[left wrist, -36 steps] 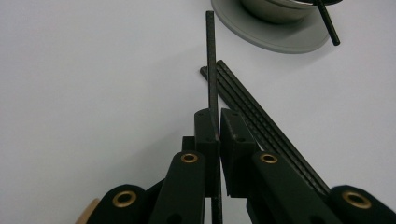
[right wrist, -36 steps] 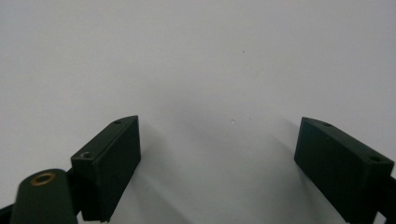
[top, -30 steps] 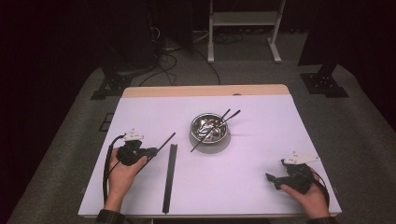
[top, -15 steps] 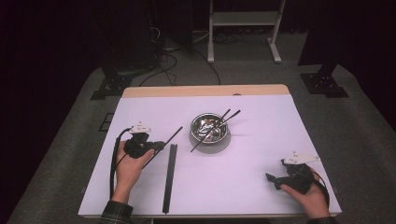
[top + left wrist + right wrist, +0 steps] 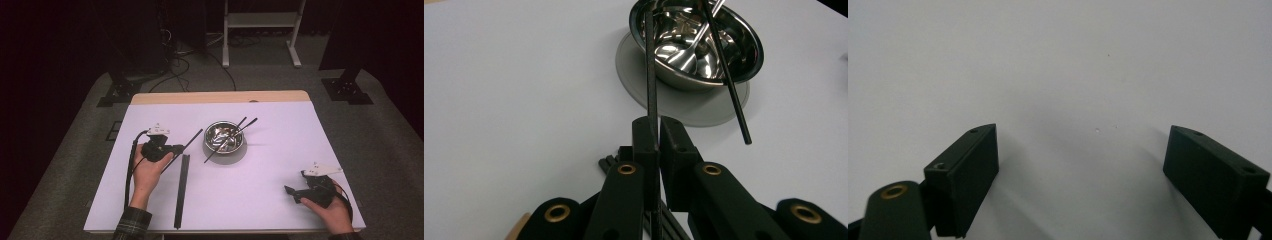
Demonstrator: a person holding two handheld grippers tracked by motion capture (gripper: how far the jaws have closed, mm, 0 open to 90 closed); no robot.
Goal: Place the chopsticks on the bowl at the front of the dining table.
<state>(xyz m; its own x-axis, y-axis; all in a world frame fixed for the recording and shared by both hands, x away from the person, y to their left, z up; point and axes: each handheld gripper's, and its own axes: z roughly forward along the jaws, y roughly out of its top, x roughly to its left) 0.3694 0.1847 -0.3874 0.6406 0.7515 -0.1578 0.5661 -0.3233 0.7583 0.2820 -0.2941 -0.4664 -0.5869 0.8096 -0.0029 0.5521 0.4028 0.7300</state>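
A thin black stick (image 5: 651, 75) is held clamped in the left tongs (image 5: 172, 148), raised off the surface (image 5: 280, 165) and pointed toward the steel bowl (image 5: 224, 138), where other sticks and a spoon already rest. The carry to the bowl is judged under way; next, its tip must be brought over the rim before release. The right tongs (image 5: 1083, 175) are held wide and empty near the surface's right edge.

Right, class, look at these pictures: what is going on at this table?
A person works at a white table with a gripper in each hand. The left gripper is shut on a thin black stick, pointing it toward the steel bowl on its grey mat. The bowl holds other sticks and a spoon. A long black strip lies on the table beside that hand. The right gripper rests open near the front right, holding nothing.
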